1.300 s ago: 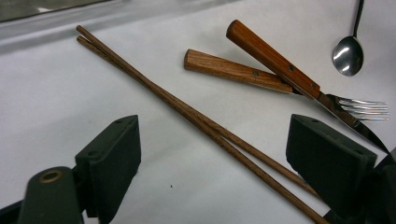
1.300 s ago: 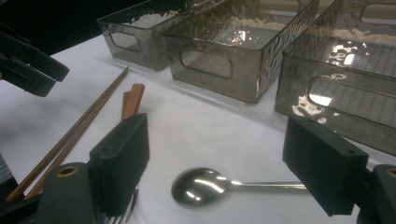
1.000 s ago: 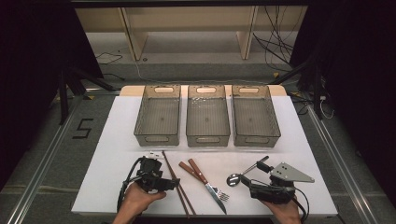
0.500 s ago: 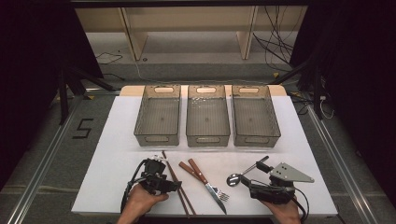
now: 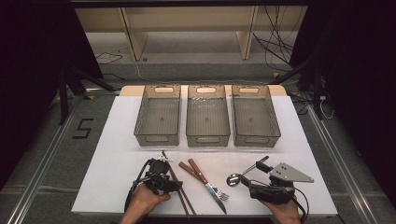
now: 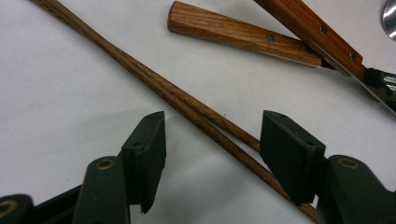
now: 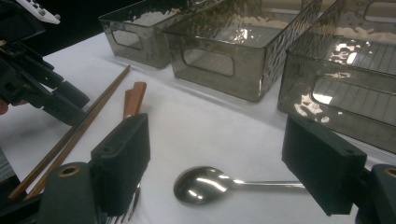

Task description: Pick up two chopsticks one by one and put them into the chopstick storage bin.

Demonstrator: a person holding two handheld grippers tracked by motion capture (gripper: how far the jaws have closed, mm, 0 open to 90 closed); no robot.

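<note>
Left gripper view: black jaws of left gripper [image 6: 212, 158] straddle the pair of dark wooden chopsticks [image 6: 187, 103] lying on the white table [image 6: 60, 84]. Jaws spread, pads not yet touching wood; they have just been closing, gap narrower than a second ago. Step in hand, by my reading: grasping the chopsticks. Next move calls for closing fully on both sticks, then lifting. Right gripper [image 7: 219, 163] spread, hovering over a steel spoon [image 7: 205, 185].

Three empty grey bins [image 5: 207, 116] in a row — knife [image 5: 205, 184], fork [image 5: 201, 181], spoon [image 5: 243, 176] on white table [image 5: 116, 154].
</note>
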